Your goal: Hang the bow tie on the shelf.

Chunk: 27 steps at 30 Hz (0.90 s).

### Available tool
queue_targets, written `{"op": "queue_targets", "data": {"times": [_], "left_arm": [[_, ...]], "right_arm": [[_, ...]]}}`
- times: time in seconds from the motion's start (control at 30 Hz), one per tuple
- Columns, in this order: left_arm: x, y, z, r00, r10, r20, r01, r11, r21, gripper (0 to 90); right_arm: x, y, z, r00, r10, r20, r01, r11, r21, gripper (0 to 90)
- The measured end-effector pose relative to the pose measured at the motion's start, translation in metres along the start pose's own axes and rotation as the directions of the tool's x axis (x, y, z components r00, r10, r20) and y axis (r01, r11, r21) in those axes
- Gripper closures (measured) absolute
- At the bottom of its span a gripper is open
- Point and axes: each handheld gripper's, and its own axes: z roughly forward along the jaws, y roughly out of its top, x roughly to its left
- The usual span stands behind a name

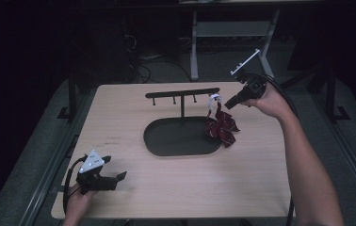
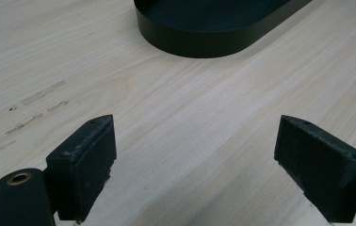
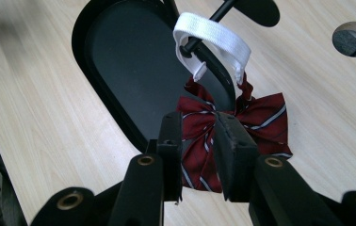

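One wooden table (image 1: 133, 188). One black stand: oval tray (image 1: 166, 139) mid-table, one post, one crossbar (image 1: 182, 92) bearing pegs, three visible. One dark red striped bow tie (image 1: 221, 127), hung by white elastic band (image 1: 213, 99) from crossbar's right end, resting at tray's right rim. Two grippers: right gripper (image 3: 199, 141), far right, jaws parted narrowly, bow tie between, contact unclear; left gripper (image 2: 195, 141), near left, jaws wide apart, empty.

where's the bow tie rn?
The red striped bow tie hangs by its white strap from the right end of the black rack, over the oval tray's right rim, between the right gripper's jaws.
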Motion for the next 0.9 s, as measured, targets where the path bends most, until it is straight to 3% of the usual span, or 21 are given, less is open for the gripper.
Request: {"op": "queue_targets", "data": {"times": [0.9], "left_arm": [[0.000, 0.000, 0.000, 1.0000, 0.004, -0.002, -0.004, 1.0000, 0.002, 13.1]], "right_arm": [[0.005, -0.031, 0.003, 0.9999, 0.003, -0.013, -0.003, 1.000, -0.019, 65.0]]}}
